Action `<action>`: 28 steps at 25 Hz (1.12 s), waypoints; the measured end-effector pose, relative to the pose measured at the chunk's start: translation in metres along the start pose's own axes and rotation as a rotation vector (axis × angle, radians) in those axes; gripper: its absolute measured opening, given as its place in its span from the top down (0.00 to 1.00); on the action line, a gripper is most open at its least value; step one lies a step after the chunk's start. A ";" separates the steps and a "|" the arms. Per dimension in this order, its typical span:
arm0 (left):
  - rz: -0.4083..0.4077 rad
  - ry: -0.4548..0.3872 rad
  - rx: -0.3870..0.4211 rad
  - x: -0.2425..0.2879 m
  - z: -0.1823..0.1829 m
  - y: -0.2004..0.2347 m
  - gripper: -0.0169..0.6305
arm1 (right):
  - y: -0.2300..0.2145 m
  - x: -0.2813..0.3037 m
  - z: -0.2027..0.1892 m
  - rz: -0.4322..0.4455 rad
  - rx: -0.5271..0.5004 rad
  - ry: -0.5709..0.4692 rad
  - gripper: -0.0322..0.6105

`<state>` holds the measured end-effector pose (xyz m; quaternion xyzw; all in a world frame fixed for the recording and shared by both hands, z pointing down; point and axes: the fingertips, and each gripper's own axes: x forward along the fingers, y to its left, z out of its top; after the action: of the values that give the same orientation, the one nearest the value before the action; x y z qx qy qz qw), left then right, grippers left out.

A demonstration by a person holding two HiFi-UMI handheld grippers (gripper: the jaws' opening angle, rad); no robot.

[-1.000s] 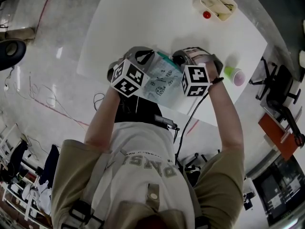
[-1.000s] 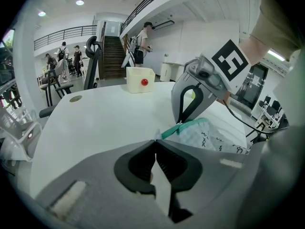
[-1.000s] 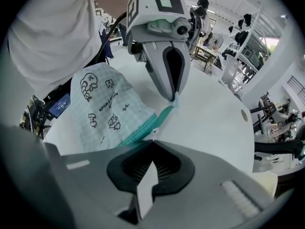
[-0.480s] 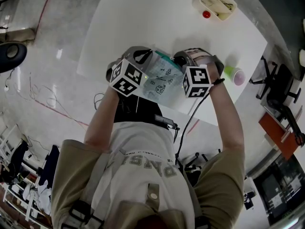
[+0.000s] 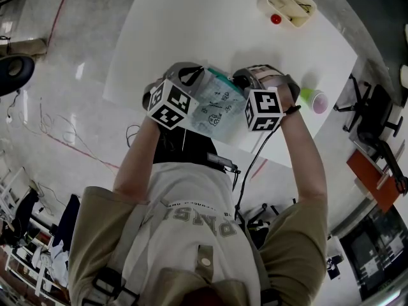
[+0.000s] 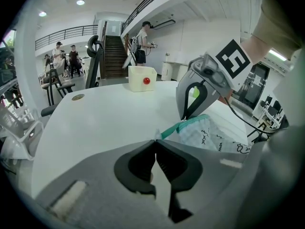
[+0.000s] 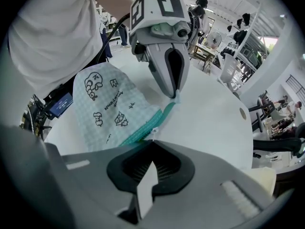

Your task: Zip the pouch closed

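A white bench (image 5: 191, 37) is standing in a hall with stairs (image 6: 112, 56); my left tongs (image 6: 156, 144) and right tongs (image 7: 151, 140) are pinching the pouch (image 7: 114, 104) by its green zip (image 7: 143, 131).

No visible change in pouch (image 5: 220, 107), left claw (image 6: 156, 142) or right claw (image 7: 151, 140) since a second ago.

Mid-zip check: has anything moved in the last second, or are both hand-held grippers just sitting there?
Nothing visibly changed: the left hand-held gripper and right hand-held gripper stay shut on opposite ends of the pouch, along its teal zipper edge.
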<state>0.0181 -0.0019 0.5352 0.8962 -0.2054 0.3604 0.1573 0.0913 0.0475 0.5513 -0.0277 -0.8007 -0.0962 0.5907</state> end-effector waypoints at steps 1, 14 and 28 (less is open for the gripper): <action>-0.001 0.000 0.001 0.000 0.000 0.000 0.95 | 0.000 0.000 0.000 0.000 0.001 0.001 0.95; 0.009 0.007 -0.012 0.002 -0.003 0.002 0.95 | 0.005 0.000 -0.007 0.003 0.007 0.022 0.95; 0.044 0.023 -0.025 -0.005 -0.012 0.019 0.95 | 0.013 -0.005 -0.022 0.013 0.023 0.047 0.95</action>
<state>-0.0010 -0.0116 0.5429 0.8852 -0.2279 0.3714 0.1629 0.1159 0.0567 0.5542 -0.0237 -0.7876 -0.0839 0.6101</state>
